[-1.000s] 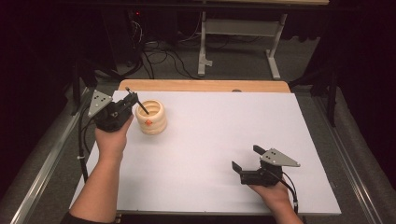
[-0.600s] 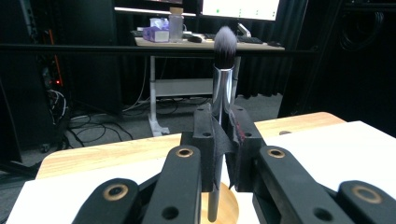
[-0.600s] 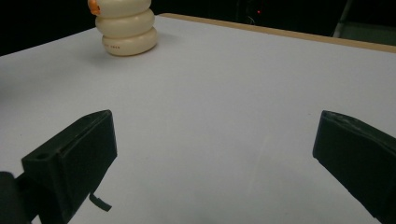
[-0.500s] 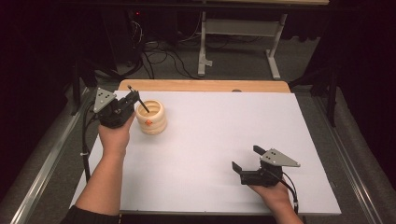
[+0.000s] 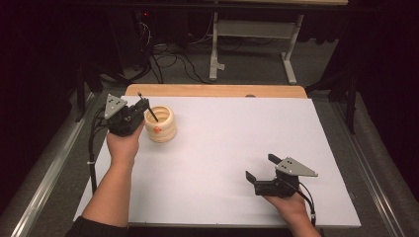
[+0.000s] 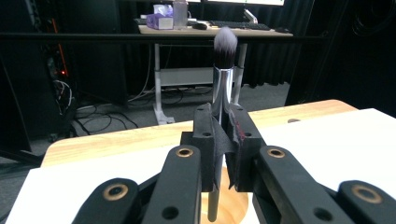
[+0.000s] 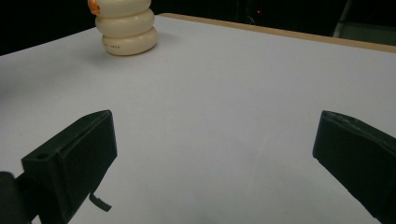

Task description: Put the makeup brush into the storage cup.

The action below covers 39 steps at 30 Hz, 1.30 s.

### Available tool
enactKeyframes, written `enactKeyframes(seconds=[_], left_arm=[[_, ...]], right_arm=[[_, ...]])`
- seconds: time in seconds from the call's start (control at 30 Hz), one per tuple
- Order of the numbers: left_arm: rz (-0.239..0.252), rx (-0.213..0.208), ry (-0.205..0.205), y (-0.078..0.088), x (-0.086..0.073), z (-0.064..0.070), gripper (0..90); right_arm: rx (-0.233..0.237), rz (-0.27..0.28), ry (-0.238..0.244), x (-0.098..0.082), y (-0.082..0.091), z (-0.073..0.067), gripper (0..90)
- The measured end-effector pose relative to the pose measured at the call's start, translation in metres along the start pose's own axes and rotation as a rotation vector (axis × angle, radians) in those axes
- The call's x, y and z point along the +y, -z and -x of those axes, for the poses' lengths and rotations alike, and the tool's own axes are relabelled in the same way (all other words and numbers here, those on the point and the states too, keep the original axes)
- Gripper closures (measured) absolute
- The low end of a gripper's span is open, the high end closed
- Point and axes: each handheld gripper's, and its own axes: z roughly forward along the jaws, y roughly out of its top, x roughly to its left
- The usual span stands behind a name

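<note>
at the far left of the white table (image 5: 237, 163), the left gripper (image 5: 143, 107) has its jaws drawn tight onto a makeup brush (image 6: 223, 70), clamping the dark handle just under the shiny metal ferrule; in the left gripper view the bristle tuft stands up past the fingertips while the lower end of the handle dips toward the mouth of the holder. just beside that gripper, toward the middle of the table, sits the ribbed cream holder (image 5: 160, 123), a squat stack of rounded rings with a small orange mark on its side, standing upright and looking stable. by its look the brush is light and stiff along the handle, soft only at the bristles, and the smooth handle and ferrule could slip or swivel between the pads, so a hold on the handle near the ferrule, clear of the hairs, seems the best place. well apart, near the front right of the table, the right gripper (image 5: 259, 168) rests low over the surface with its jaws spread wide and nothing between them; its own view looks across the bare sheet toward the holder.
</note>
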Motion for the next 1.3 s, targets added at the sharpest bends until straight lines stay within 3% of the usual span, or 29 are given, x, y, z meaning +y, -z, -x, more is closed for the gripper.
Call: enactKeyframes(seconds=[0.53, 1.3], left_arm=[[-0.032, 0.0, -0.005, -0.003, -0.009, -0.001, 82.9], [-0.115, 0.009, -0.001, -0.014, -0.025, -0.001, 82.7]], right_arm=[[0.002, -0.001, 0.004, 0.0, -0.001, 0.0, 1.0], [0.008, -0.011, 0.011, -0.001, -0.002, -0.002, 1.0]])
